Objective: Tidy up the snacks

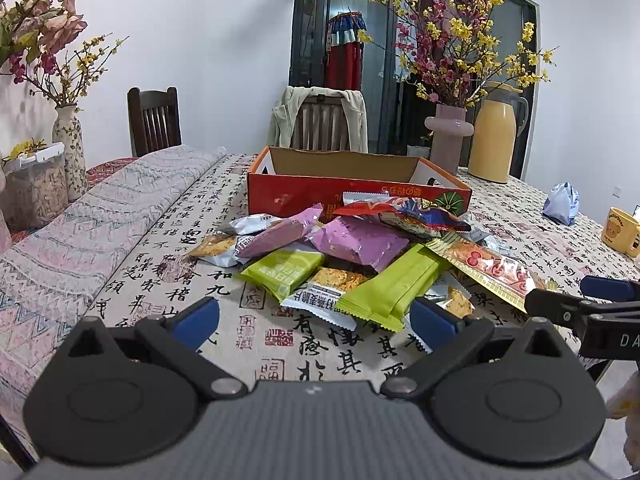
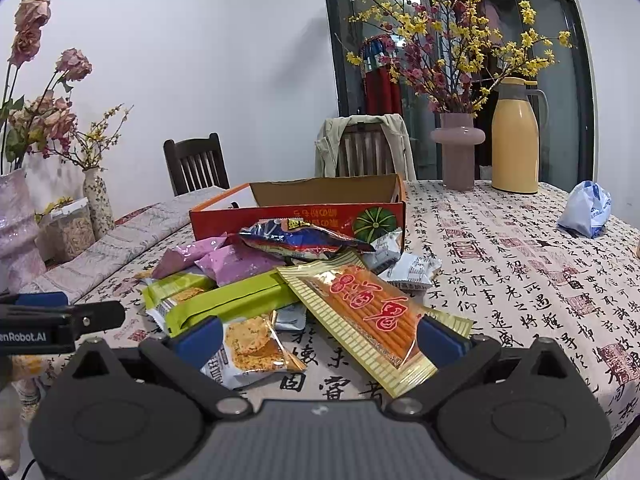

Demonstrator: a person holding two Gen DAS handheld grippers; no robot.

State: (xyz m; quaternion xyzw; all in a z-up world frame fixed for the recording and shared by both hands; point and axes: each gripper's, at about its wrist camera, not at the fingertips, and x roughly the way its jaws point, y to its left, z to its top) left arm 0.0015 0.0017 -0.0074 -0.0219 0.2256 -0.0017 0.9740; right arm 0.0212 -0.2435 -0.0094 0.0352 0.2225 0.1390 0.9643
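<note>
Left gripper (image 1: 316, 320) and right gripper (image 2: 320, 338) — both spread wide (side by side).

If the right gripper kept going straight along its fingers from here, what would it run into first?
Most likely the long orange-and-gold snack packet, whose near end already lies between the open right gripper fingers, with the cracker packet beside it. The red cardboard box stands behind the pile; exact height above the table is unclear.

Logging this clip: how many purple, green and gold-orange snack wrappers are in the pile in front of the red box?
Purple packets: 2
Green packets: 2
Gold-orange packet: 1
Total: 5
White and silver packets overlap too much to count.
</note>
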